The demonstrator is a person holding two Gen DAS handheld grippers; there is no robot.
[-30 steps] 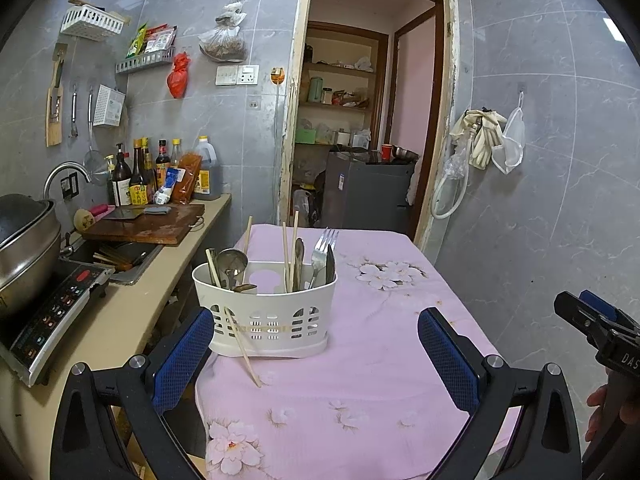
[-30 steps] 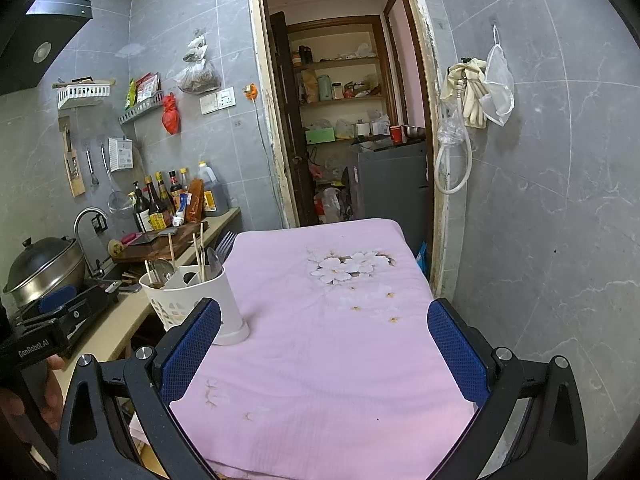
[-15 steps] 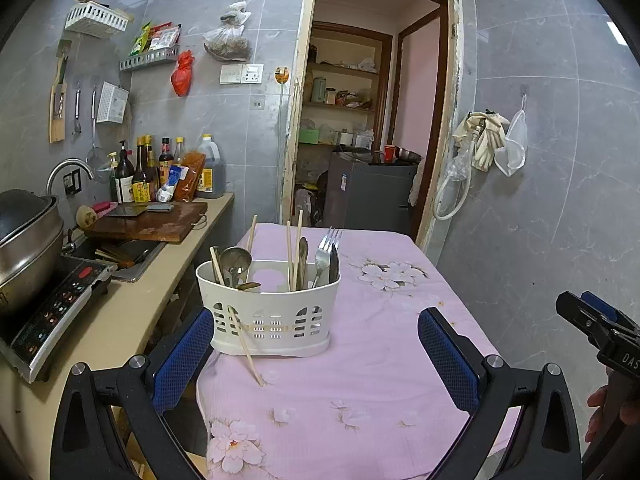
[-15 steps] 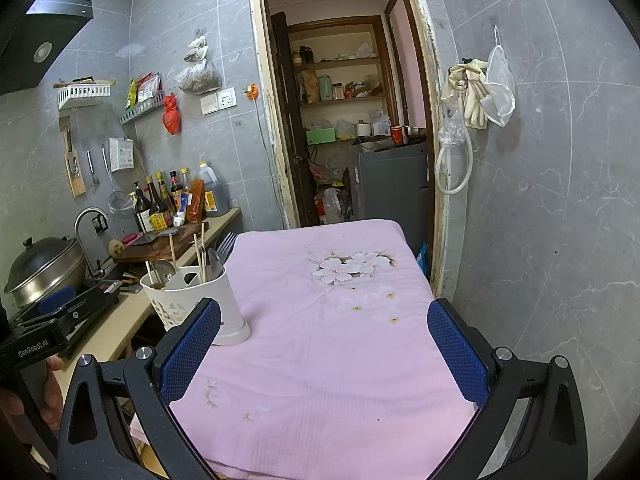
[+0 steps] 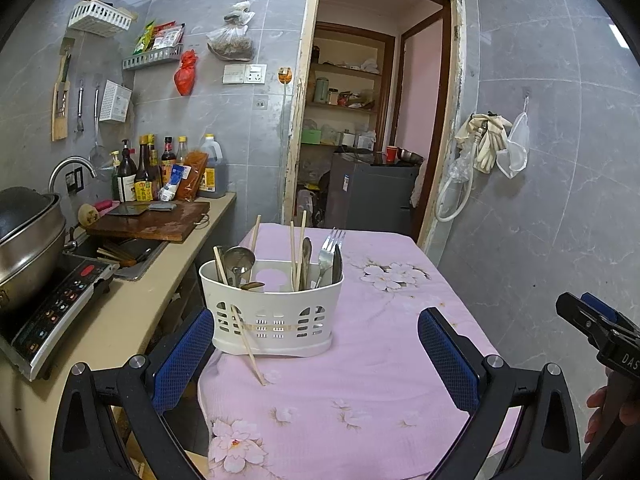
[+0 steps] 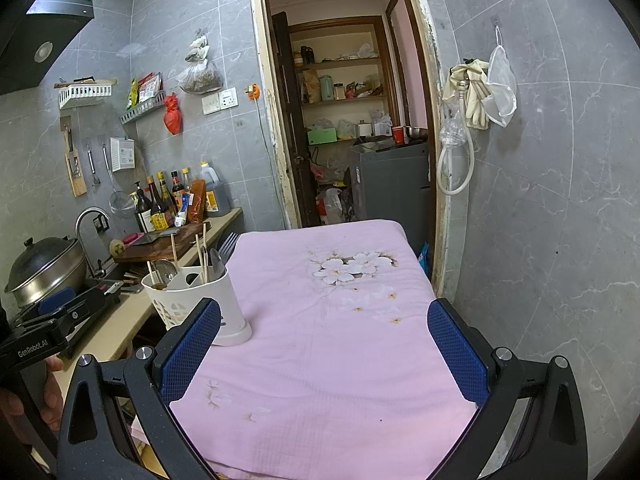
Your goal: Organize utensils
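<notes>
A white slotted utensil caddy (image 5: 276, 312) stands on the pink flowered tablecloth (image 5: 360, 360) near the table's left edge. It holds a fork (image 5: 329, 248), spoons, a ladle (image 5: 239, 260) and wooden chopsticks (image 5: 297, 248). One chopstick (image 5: 246, 344) leans against its front, tip on the cloth. My left gripper (image 5: 316, 352) is open and empty, just in front of the caddy. My right gripper (image 6: 324, 344) is open and empty above the cloth; the caddy (image 6: 192, 300) shows at its left.
A counter (image 5: 120, 320) left of the table bears an induction hob (image 5: 52, 316) with a steel pot (image 5: 28, 236), a sink and a wooden cutting board (image 5: 148, 224). Bottles (image 5: 160, 168) stand at the wall. An open doorway (image 5: 368, 128) lies behind the table.
The left gripper's view has shifted slightly, so the caddy sits a little more to the right and closer. The right gripper has hardly moved. Both stay open.
</notes>
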